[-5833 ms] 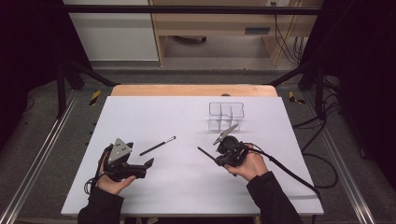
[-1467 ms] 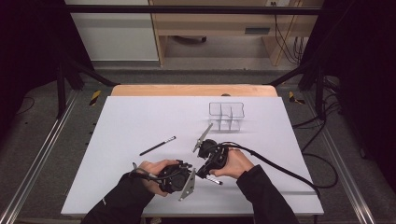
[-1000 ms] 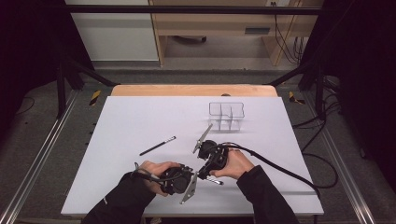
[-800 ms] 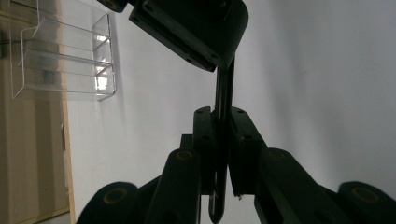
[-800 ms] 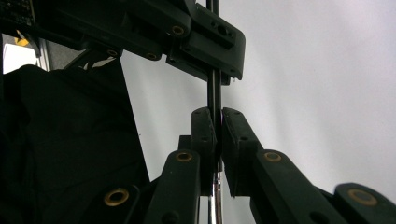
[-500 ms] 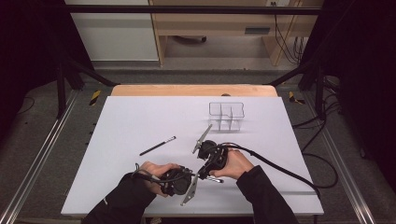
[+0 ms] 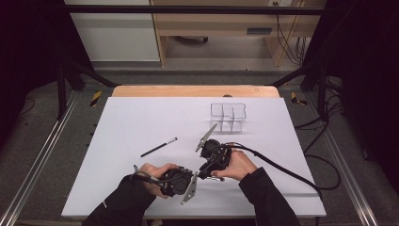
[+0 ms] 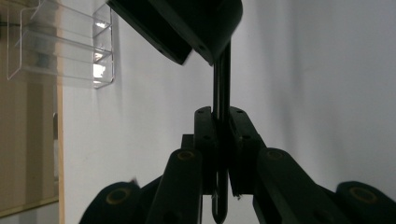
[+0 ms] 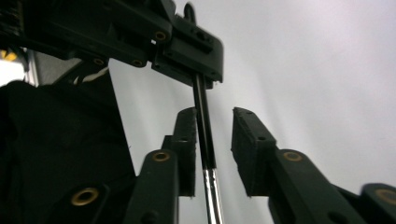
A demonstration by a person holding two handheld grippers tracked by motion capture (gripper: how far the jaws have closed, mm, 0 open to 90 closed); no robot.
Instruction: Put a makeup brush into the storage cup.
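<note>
A black pen [image 8: 222, 88] with a silver end section [image 9: 212, 196] is held level just above the white table [image 7: 141, 117], near its front edge. My left gripper [image 8: 222, 119] is shut on the pen's black barrel. My right gripper [image 9: 215, 116] has just been opening. The pen [image 9: 201, 116] runs between its jaws, resting against one pad with a gap to the other. In the high view the left gripper [image 7: 188, 175] and right gripper [image 7: 205, 172] meet tip to tip, and the pen's silver end [image 7: 216, 179] sticks out by the right hand.
A second black pen [image 7: 159, 147] lies on the table left of the hands. A clear plastic divided holder [image 7: 228, 117] stands at the back right, also in the left gripper view [image 8: 65, 46]. The right gripper's cable [image 7: 282, 169] trails off to the right.
Since the earliest frame both hands have come together at the front middle, and the pen that lay by the right gripper is now off the table. Over the last second the hands kept still.
</note>
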